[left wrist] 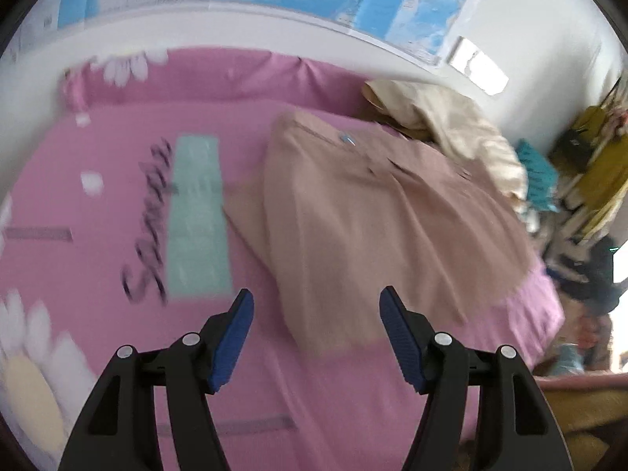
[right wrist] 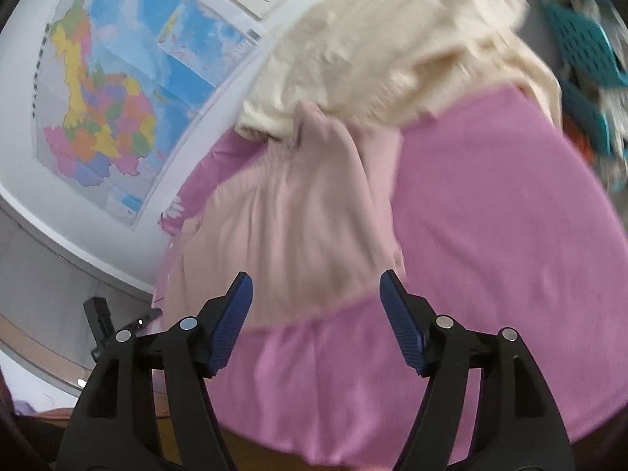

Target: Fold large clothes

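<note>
Pink bed sheet (left wrist: 117, 165) carries the beige-pink folded garment (left wrist: 353, 216) ahead of both released, empty hand-held grippers, left (left wrist: 316, 302) and right (right wrist: 316, 284); only the left view shows the sheet's daisy print (left wrist: 125, 64), only the right the whole coloured wall map (right wrist: 106, 110).

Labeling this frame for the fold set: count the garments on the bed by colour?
Dusty-pink fabric garment, lying spread flat on the pink printed bedsheet: 1
Cream fluffy garment, heaped at the wall end of the bed: 1
Total: 2
Neither open gripper, left or right, holds either one.
</note>
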Motion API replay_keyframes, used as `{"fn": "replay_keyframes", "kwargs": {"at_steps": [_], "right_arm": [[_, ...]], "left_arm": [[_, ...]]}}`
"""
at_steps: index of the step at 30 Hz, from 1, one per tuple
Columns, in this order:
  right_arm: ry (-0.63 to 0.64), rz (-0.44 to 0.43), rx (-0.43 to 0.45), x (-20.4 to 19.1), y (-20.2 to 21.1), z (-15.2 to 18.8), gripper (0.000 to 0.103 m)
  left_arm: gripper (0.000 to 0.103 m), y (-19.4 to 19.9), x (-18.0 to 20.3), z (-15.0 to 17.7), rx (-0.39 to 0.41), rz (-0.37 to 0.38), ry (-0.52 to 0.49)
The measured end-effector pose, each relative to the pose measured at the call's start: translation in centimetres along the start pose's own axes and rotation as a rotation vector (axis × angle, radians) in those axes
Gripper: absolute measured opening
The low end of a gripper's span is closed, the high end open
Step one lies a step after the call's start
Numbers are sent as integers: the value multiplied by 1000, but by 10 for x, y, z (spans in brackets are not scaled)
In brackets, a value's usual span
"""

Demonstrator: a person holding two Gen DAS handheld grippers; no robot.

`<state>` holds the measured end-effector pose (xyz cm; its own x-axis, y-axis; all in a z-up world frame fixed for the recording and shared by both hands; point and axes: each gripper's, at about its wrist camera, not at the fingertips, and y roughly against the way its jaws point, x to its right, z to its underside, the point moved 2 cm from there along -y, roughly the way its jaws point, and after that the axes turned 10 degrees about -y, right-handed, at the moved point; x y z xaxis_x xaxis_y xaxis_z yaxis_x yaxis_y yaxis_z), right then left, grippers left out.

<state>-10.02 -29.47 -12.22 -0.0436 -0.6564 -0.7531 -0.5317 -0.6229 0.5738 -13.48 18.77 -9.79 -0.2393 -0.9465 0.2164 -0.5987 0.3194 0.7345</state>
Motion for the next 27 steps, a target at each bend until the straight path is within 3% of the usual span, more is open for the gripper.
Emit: {"fn": "replay_keyframes", "kwargs": {"at_steps": [3,8,12,15,19,27], "right_arm": [[-38,-41,-66,7,-9,19,69],[-67,-94,-92,5,-33,23,69],[-52,-64,-68,-1,-47,21,70],[-68,-72,-41,-6,-57,17,71],[-44,-36,-8,-16,-70,13,79],[-80,-23,67,-20,-87,-2,81]], "left_arm": [[65,-3,20,23,-41,113,17],[65,-28,39,39,-104,209,53],[81,-40,38,32,-46,262,139],[84,-49,37,22,-23,256,177],[97,-57,28,11,19,303,269],[97,-75,19,-13,82,252,369]]}}
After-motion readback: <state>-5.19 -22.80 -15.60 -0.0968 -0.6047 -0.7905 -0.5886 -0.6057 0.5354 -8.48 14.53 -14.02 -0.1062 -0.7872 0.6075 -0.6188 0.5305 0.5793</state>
